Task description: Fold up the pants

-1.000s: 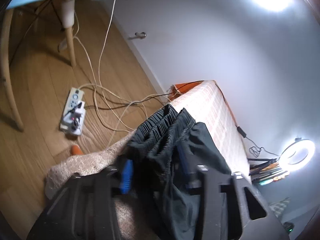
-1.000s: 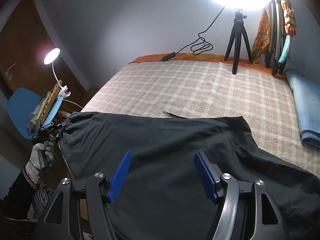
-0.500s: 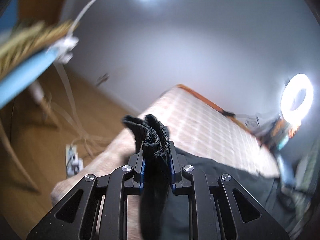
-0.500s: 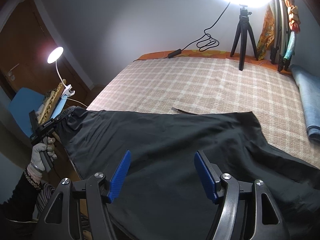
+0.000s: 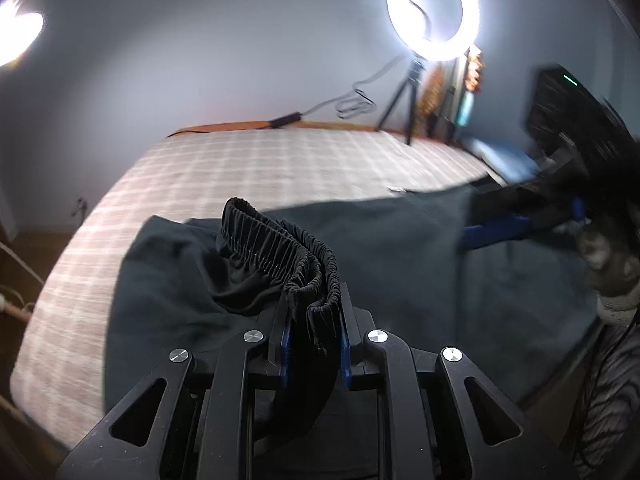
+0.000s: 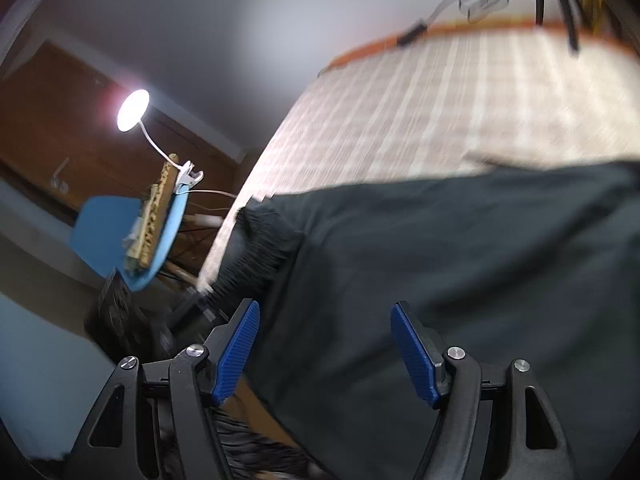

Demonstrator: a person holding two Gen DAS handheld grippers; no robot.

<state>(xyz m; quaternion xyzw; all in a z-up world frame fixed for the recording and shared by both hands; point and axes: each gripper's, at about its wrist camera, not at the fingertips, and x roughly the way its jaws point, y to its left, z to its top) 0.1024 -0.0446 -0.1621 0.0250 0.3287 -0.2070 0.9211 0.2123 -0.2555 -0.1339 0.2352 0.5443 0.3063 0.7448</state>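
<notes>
On the checked bed [image 5: 248, 168], left tool [image 5: 312, 344] pinches the pants [image 5: 400, 264] waistband; right tool [image 6: 324, 344] gapes wide above them

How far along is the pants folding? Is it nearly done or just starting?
Just starting, it seems. Done: the black pants lie spread on the checked bed. In hand: the left gripper is shut on the bunched waistband, holding it up over the cloth. The right gripper is open above the pants, gripping nothing. Left: no finished fold shows, so all the folding remains.
</notes>
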